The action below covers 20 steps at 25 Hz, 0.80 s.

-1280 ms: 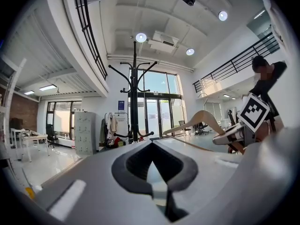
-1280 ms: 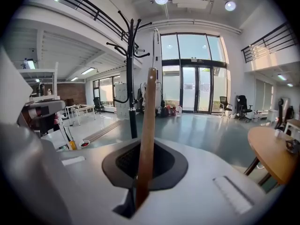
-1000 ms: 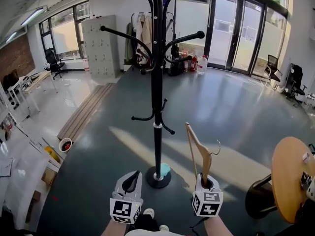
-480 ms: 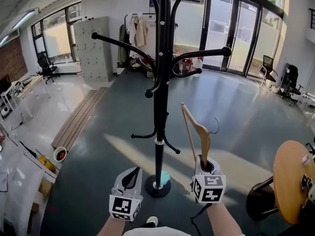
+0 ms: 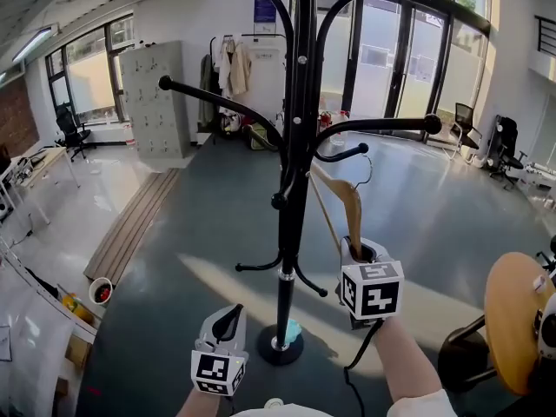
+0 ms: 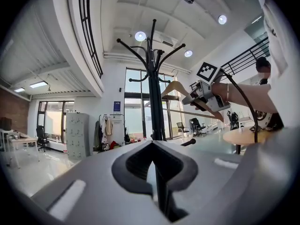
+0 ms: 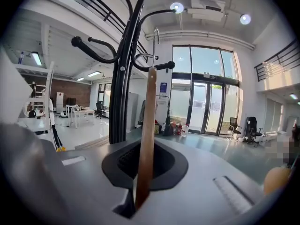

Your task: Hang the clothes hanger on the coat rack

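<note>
The black coat rack (image 5: 295, 189) stands straight ahead, its curved arms spreading above. My right gripper (image 5: 363, 252) is shut on the lower end of a wooden clothes hanger (image 5: 347, 205) and holds it upright just right of the pole. The hanger's metal hook (image 5: 366, 168) is just below a short rack arm (image 5: 343, 153); whether it touches is unclear. In the right gripper view the hanger (image 7: 147, 125) rises from between the jaws, with the rack (image 7: 123, 88) to its left. My left gripper (image 5: 228, 321) hangs low near the base, shut and empty, and the rack (image 6: 156, 107) shows beyond its jaws.
The rack's round base (image 5: 280, 344) sits on the dark floor beside a small teal object. A round wooden table (image 5: 517, 320) stands at the right. Grey lockers (image 5: 156, 102), wooden planks (image 5: 130, 224) and glass doors (image 5: 391, 59) lie farther back.
My right gripper has lifted the hanger up and toward the rack, bringing the hook near a short arm. The left gripper has stayed low.
</note>
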Tool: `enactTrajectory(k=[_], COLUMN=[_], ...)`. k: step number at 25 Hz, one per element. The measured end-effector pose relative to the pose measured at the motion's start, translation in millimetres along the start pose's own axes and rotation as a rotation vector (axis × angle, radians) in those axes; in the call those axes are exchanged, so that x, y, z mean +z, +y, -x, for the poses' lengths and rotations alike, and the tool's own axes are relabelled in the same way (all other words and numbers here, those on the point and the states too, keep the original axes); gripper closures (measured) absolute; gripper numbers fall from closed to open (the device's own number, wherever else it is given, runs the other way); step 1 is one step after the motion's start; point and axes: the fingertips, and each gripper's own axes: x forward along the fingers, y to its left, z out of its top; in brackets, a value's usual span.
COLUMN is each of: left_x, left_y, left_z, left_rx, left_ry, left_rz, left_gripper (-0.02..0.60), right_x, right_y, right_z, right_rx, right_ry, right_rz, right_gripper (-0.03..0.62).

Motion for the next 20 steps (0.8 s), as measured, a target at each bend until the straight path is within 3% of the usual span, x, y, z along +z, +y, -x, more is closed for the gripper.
enactTrajectory(k=[5,12,20], left_x=[4,-14,-27], left_y=[15,20,30], left_z=[-16,-18,-14], left_rx=[-0.011,-0.019,0.004], left_ry=[0.000,0.039,0.058], left_rz=[-0.010,0.007,0.024], left_gripper=[0.581,0.581,0.581], right_x=[12,-9,-16], right_y=[-1,11,18], right_z=[-36,-61,-72], right_rx=[-0.002,0.040,0.038], right_ry=[0.047,0.122,0.096], right_rz=[0.035,0.035,0.021], right_gripper=[0.566,0.565,0.563])
